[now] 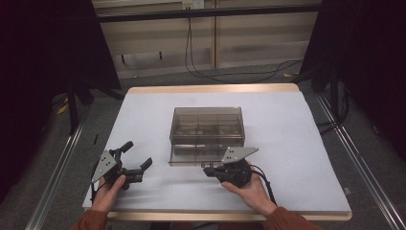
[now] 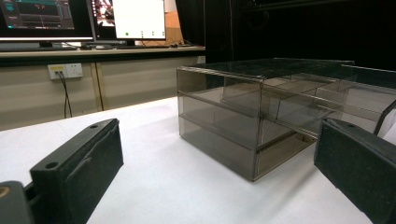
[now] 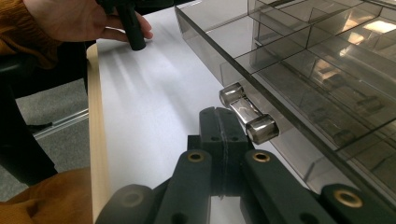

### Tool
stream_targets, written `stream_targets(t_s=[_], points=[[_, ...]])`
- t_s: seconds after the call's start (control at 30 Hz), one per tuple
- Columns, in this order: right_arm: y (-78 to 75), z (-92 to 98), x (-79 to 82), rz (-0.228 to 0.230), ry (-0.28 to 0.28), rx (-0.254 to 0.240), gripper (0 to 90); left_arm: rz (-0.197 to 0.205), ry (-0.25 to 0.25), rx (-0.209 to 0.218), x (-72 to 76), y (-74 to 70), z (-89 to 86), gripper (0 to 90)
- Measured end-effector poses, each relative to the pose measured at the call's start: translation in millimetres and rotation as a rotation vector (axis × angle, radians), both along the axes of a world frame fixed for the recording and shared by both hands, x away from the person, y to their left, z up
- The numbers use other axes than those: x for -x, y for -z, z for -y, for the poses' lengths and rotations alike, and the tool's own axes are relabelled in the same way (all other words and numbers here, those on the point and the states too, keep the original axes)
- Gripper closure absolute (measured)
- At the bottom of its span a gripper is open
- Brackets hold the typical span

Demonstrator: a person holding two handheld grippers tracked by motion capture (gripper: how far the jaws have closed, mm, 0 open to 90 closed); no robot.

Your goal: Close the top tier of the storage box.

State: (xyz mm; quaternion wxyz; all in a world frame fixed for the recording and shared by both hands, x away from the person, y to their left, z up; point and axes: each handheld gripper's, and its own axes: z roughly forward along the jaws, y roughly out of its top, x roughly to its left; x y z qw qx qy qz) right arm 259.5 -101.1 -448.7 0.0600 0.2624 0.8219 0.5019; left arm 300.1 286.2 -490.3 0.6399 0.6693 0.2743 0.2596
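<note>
Smoky clear plastic drawer box [image 1: 207, 128] on desk [image 1: 297, 158], bottom drawer [image 1: 196, 158] part out; right gripper [image 3: 220, 140] closed, empty, beside handle [image 3: 247, 114]; left gripper [image 1: 133, 158] wide open, idle

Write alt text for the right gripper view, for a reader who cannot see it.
The right hand-held gripper, jaws closed together, sits just short of the clear handle on the pulled-out bottom drawer of a smoky transparent drawer organizer on a white table. Farther off, the person's other hand holds the left hand-held gripper.
</note>
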Motion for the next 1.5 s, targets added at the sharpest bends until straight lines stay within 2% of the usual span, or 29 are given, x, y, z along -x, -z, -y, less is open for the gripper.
stream_targets(t_s=[0.3,1.5], points=[[0.5,-1.8,0.0,0.016,0.016,-0.001,90.0,0.0,0.001,0.0,-0.1,0.0,-0.3,1.2],[-0.1,-2.4,-10.8,0.004,0.044,-0.022,90.0,0.001,0.0,-0.001,0.0,0.0,-0.1,1.2]])
